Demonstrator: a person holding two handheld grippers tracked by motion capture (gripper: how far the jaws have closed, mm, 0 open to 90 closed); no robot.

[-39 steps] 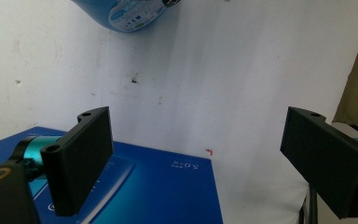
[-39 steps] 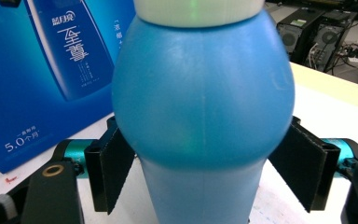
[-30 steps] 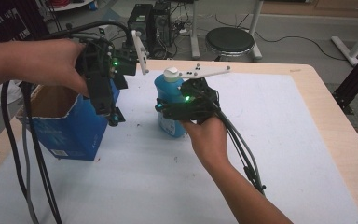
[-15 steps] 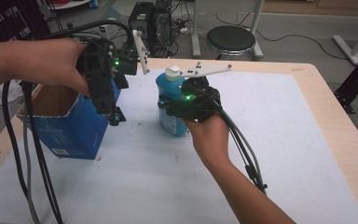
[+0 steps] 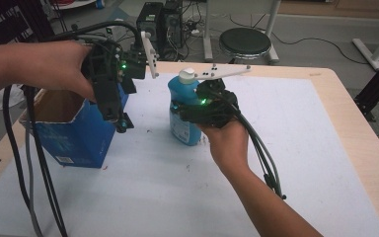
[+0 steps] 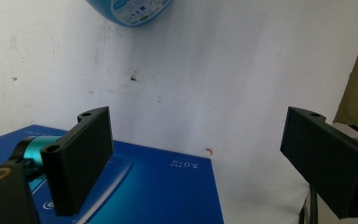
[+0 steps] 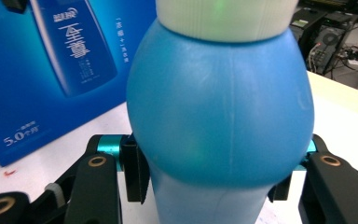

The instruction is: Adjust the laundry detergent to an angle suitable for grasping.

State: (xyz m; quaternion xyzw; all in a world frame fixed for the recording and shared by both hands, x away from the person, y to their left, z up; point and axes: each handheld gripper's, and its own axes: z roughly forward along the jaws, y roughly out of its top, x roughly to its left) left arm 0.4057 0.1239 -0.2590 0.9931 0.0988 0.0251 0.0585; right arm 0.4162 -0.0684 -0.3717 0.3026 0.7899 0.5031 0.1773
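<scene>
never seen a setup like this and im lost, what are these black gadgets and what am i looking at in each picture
A person holds a hand-operated two-jaw gripper in each hand, each with a small camera on it. The high view looks down on a table with a white cover. On it stand an open blue box and a blue bottle with a white cap. The right gripper is shut on the bottle; its own view shows the bottle wedged between its jaws. The left gripper hangs beside the box, near its top edge; its own view shows its jaws wide apart and empty, above the box.
</scene>
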